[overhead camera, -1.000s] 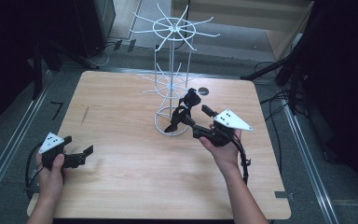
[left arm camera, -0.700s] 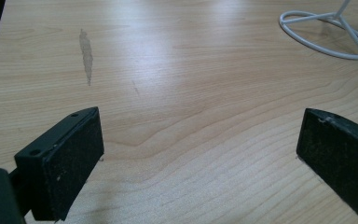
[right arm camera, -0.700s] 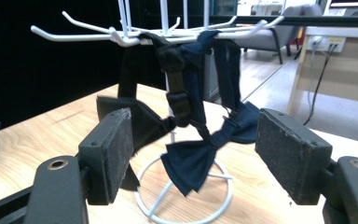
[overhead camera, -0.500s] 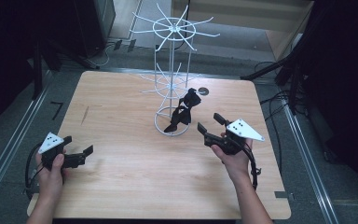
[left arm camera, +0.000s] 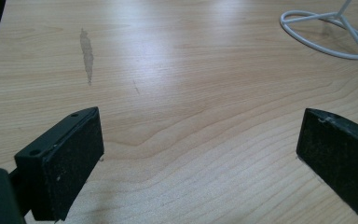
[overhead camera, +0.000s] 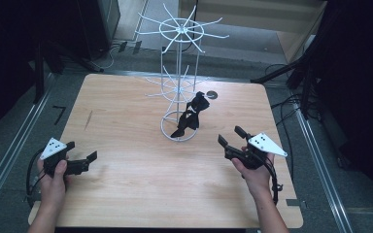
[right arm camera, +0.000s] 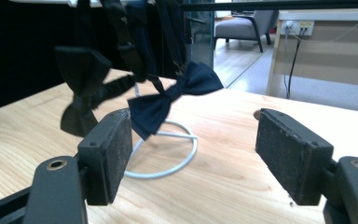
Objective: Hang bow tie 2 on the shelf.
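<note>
A white wire rack [overhead camera: 178,82] stands at the middle back of the wooden table [overhead camera: 126,189]. Two dark bow ties hang from its lower arms by their straps: a navy one [right arm camera: 170,103] and a black one [right arm camera: 80,88], seen as a dark bunch [overhead camera: 190,116] in the high view. My right gripper [overhead camera: 233,138] is open at the table's right, apart from the rack, its jaws pointing at the bow ties. My left gripper [overhead camera: 81,160] is open at the front left with nothing between its jaws. The rack's base ring [left arm camera: 328,39] lies far ahead of it.
A grey scuff [left arm camera: 87,51] marks the wood on the left. A small round hole [overhead camera: 211,95] sits in the table behind the rack. Cables and dark equipment legs [overhead camera: 291,87] lie on the floor around the table. A chair [right arm camera: 244,28] stands in the background.
My right gripper has drawn back from the bow ties toward the front right of the table. The bow ties stay hanging on the rack. My left gripper has not moved.
</note>
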Available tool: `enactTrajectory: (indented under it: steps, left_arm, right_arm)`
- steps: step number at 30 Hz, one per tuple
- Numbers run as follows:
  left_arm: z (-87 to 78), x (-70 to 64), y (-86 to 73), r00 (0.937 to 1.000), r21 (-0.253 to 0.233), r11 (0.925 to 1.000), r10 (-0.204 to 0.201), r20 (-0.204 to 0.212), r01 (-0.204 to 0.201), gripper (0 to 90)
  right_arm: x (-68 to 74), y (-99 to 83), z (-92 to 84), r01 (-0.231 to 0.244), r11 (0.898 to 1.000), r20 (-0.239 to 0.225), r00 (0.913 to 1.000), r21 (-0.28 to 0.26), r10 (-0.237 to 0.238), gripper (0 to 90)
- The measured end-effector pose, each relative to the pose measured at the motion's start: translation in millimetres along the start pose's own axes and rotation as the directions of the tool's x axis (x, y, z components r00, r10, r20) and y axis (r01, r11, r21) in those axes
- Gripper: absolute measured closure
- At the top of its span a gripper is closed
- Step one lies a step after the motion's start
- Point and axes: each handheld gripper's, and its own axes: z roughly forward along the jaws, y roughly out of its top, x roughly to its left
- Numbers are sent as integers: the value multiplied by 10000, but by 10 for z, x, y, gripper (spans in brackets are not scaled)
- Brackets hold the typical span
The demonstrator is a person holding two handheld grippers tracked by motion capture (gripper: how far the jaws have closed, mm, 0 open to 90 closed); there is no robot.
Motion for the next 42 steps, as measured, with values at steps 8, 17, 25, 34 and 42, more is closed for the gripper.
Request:
enactTrajectory:
  steps: [8,17,25,34,42]
  left_arm:
    - [1,-1,0,10000,-5,10000,-15,-4,15,14]
    - [2,-3,0,10000,-4,10000,-3,-6,3,14]
    - [4,0,1,10000,13,10000,22,11,-22,14]
    - [7,1,4,10000,32,10000,30,29,-30,14]
    - [7,7,4,10000,-19,10000,-58,31,58,14]
  right_arm:
    - [-86,-97,-78,125,9996,204,9997,241,-130,286]
    - [-144,-163,-175,-22,9996,-13,10000,281,22,264]
    - [-170,-247,-258,192,9983,72,9998,554,-196,245]
    - [-223,-356,-407,168,9962,202,9996,849,-185,239]
    - [-260,-432,-502,133,9936,365,9992,1125,-176,238]
